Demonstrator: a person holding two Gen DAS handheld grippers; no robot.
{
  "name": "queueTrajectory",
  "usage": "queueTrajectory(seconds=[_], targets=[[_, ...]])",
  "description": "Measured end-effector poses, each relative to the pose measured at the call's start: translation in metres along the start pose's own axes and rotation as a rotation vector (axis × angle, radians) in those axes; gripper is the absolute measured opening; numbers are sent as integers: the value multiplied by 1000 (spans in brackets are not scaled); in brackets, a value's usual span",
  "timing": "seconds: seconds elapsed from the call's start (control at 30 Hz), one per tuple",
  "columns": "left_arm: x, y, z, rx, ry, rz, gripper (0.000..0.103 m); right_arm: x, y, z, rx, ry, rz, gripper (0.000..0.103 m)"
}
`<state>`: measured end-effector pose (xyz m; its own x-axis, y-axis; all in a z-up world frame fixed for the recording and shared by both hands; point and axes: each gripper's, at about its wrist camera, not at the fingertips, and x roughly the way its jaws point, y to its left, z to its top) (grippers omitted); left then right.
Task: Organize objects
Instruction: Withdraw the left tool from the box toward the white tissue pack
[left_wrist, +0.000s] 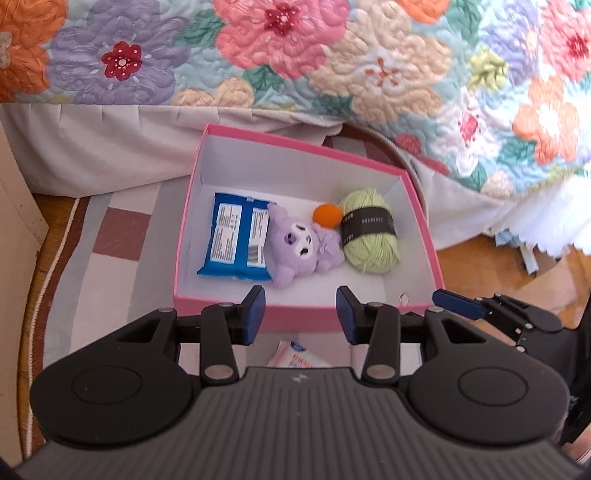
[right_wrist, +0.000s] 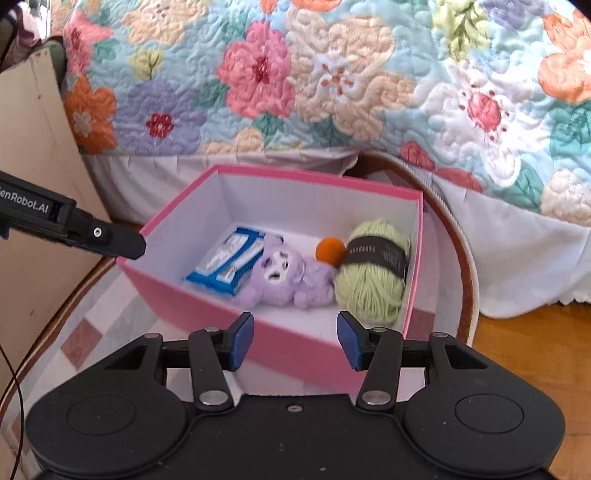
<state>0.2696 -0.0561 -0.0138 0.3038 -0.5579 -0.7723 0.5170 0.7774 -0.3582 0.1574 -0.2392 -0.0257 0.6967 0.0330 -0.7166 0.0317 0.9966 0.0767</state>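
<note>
A pink box (left_wrist: 424, 221) with a white inside stands on the rug in front of the bed. In it lie a blue packet (left_wrist: 236, 240), a purple plush toy (left_wrist: 299, 251), a small orange ball (left_wrist: 327, 214) and a green yarn skein (left_wrist: 369, 236). My left gripper (left_wrist: 301, 315) hovers open over the box's near wall, nothing between its fingers. My right gripper (right_wrist: 295, 338) is open too, empty, at the near right corner of the box (right_wrist: 192, 306). The right wrist view shows the same plush (right_wrist: 284, 277) and yarn (right_wrist: 373, 273).
A flowered quilt (left_wrist: 332, 66) and pale bed skirt (left_wrist: 110, 147) hang behind the box. A white and pink packet (left_wrist: 295, 356) lies on the checked rug (left_wrist: 118, 236) under my left gripper. Cardboard (right_wrist: 33, 184) stands at the left; wooden floor (right_wrist: 535, 354) is at the right.
</note>
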Motion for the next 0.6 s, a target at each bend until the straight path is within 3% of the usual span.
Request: queueTrajectory(seconds=[0.2, 0.6], targets=[[-10, -2, -14, 39, 34, 32, 43, -18, 7, -15, -25, 78, 15, 56], [-38, -7, -37, 88, 33, 10, 48, -48, 28, -34, -39, 115, 91, 57]])
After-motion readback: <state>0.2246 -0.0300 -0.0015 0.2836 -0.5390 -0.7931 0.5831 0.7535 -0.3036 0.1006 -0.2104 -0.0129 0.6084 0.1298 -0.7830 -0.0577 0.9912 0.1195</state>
